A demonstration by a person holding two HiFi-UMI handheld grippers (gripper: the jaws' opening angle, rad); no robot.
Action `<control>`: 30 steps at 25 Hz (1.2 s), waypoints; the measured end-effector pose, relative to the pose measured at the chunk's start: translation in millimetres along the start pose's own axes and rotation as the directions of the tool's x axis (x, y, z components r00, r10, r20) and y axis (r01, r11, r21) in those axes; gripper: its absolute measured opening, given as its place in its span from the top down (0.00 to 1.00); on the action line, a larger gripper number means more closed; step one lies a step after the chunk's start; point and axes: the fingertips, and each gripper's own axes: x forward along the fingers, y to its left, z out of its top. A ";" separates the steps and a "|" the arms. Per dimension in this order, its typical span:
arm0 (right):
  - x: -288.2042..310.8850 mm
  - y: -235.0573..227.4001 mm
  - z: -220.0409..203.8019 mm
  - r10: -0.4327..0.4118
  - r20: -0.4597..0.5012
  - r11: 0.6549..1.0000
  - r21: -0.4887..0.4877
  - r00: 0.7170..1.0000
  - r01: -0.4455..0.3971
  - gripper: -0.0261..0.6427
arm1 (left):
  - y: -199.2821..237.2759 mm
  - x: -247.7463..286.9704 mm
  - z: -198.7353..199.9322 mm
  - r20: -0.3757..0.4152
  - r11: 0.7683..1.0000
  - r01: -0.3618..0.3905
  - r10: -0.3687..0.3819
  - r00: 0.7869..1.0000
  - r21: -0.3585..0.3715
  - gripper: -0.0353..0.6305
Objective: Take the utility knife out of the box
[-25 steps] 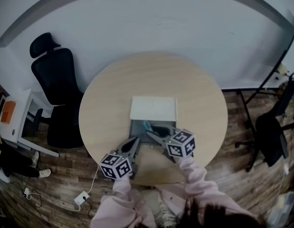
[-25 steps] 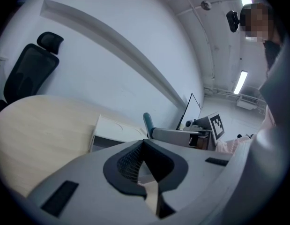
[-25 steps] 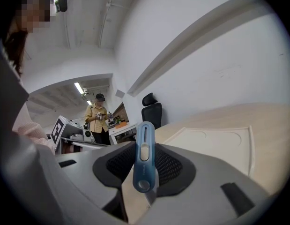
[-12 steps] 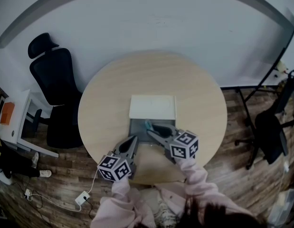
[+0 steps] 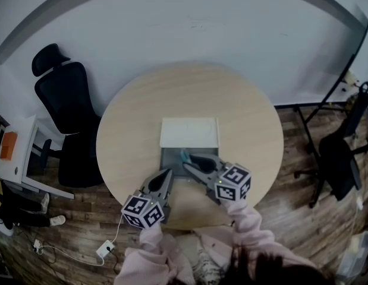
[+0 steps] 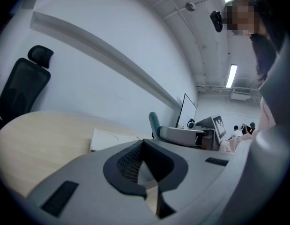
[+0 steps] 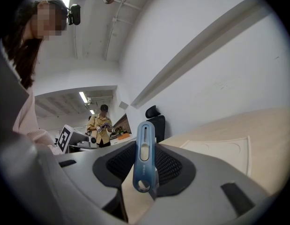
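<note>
Your pale pink sleeves point(image 5: 250, 221) fill the lower centre of the head view. Your left hand-held gripper point(image 5: 168, 173) and right hand-held gripper point(image 5: 189, 162) are grey with black mesh-textured pads, each bearing a cube point(image 5: 234, 183) of black-and-white square markers.

The utility knife point(image 7: 144, 158) is showing blue. The box point(image 5: 172, 159) is showing grey, its lid point(image 5: 189, 132) white. The tabletop point(image 5: 136, 117) is showing pale wood grain. The left gripper point(image 5: 167, 174) and right gripper point(image 5: 186, 159) are showing grey, each bearing black-and-white square markers.
</note>
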 end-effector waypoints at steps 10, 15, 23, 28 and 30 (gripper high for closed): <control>-3.1 8.9 7.4 0.023 0.014 0.998 -0.050 1.000 -0.022 0.77 | -5.8 -2.2 7.5 0.017 0.999 0.008 -0.008 1.000 0.038 0.94; -2.8 11.0 5.9 0.035 0.005 0.997 -0.067 0.999 -0.035 0.77 | -6.7 -2.9 8.0 0.015 0.999 0.004 -0.004 1.000 0.045 0.94; -4.3 12.2 3.6 0.041 -0.003 0.997 -0.072 0.999 -0.042 0.77 | -8.9 -2.4 9.2 0.021 0.999 -0.001 0.000 1.000 0.051 0.94; -5.7 11.3 2.8 0.042 -0.006 0.996 -0.073 0.999 -0.042 0.77 | -9.0 -2.0 9.9 0.025 0.999 -0.003 0.002 1.000 0.052 0.94; -6.2 10.8 2.8 0.040 -0.006 0.997 -0.072 0.999 -0.041 0.77 | -9.6 -1.3 9.9 0.024 0.999 -0.002 0.000 1.000 0.052 0.94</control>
